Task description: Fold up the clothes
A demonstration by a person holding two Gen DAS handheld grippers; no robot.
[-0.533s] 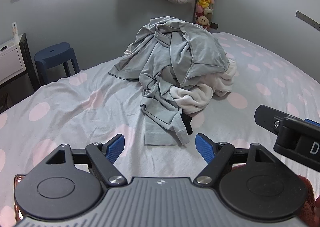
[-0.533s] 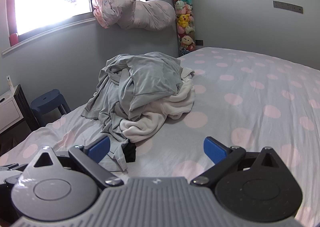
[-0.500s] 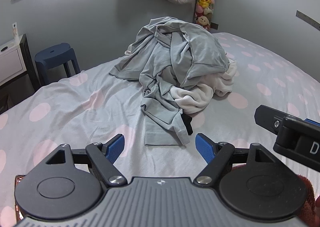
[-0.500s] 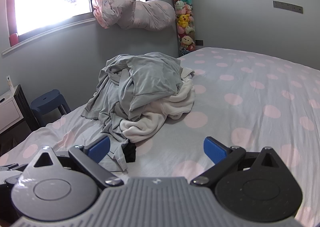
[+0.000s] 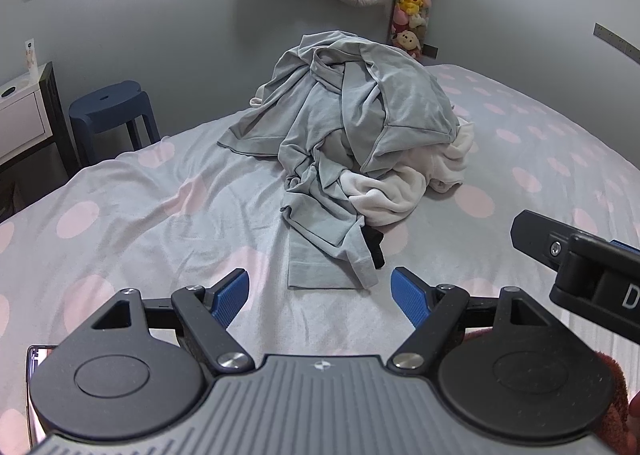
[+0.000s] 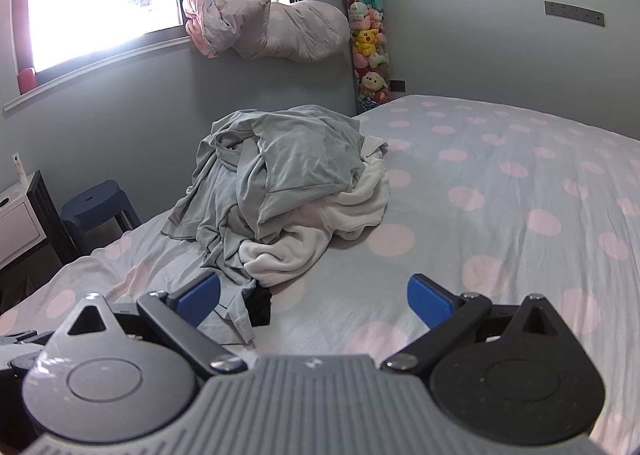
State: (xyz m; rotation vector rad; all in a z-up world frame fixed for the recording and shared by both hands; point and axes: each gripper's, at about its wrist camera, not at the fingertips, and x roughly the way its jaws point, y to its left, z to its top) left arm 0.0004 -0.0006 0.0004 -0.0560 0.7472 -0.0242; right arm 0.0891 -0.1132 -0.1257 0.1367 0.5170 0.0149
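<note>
A heap of clothes lies on the bed: a crumpled grey garment [image 5: 360, 115] on top, a white fleece garment [image 5: 400, 191] under its right side, and a small black piece [image 5: 374, 243] at the near edge. The heap also shows in the right wrist view, with the grey garment [image 6: 280, 167] over the white one [image 6: 320, 231]. My left gripper [image 5: 320, 295] is open and empty, low over the sheet just short of the grey garment's near hem. My right gripper [image 6: 314, 295] is open and empty, to the right of the left one, and it also shows in the left wrist view [image 5: 580, 267].
The bed has a grey sheet with pink dots [image 6: 520, 195]. A blue stool [image 5: 108, 115] and a white bedside table [image 5: 20, 111] stand left of the bed. A bundled duvet [image 6: 272, 31] hangs at the window sill, with a tube of plush toys [image 6: 366, 39] in the corner.
</note>
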